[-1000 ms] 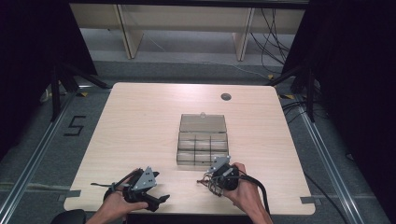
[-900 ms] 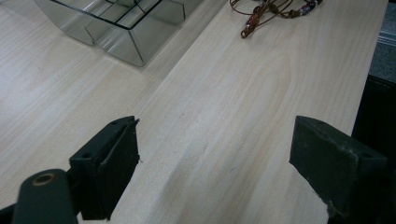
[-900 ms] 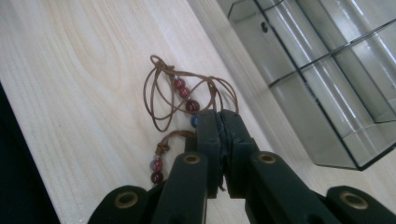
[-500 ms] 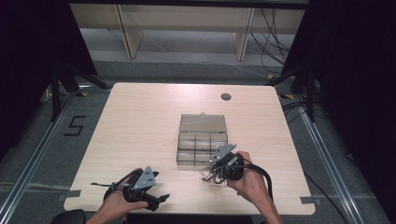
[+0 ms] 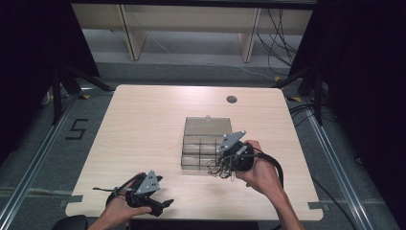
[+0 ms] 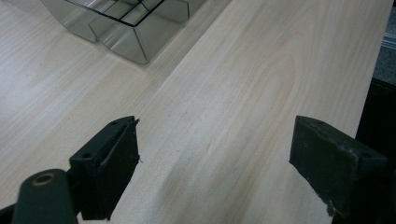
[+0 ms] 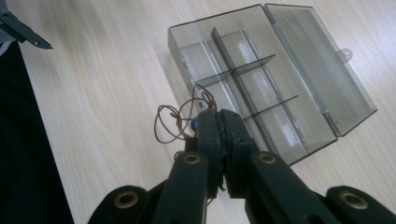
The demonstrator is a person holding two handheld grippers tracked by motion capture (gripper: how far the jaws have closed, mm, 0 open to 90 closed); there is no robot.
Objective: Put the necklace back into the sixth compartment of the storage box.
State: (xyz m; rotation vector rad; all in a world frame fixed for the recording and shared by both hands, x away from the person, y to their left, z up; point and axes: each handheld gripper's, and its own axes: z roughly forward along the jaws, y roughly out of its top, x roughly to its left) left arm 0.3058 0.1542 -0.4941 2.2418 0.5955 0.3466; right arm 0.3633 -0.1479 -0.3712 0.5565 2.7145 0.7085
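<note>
A: Start with the high view. Where does the wire sit?

B: The right gripper [image 5: 224, 165] hangs above the table [image 5: 143, 124], just off the near right corner of the clear compartment box [image 5: 206, 143]. A tangle of thin brown wire [image 5: 218, 167] dangles from its tips, beside the box's near edge and not inside any compartment. The box stands right of the table's middle, its lid folded back toward the far edge.

A: And the other hand?

B: The left gripper [image 5: 160, 205] is low at the table's near edge, left of centre, well apart from the box and from the wire.

A: What does the left gripper view add?

B: Its two black jaws stand wide apart with bare wood between them; nothing is held. One corner of the box [image 6: 126, 28] shows at the top left, farther along the table.

A: Now the right gripper view.

B: There the right gripper [image 7: 219, 122] has its jaws pressed together, pinching the wire [image 7: 180, 119] at the very tips. The loops curl out to the left of the tips and above them, over bare table just beside the box's nearest wall. A small blue bit shows at the pinch; what it is cannot be told. The box [image 7: 280, 74] lies open beyond the tips, its dividers visible, its lid flat on the table.
</note>
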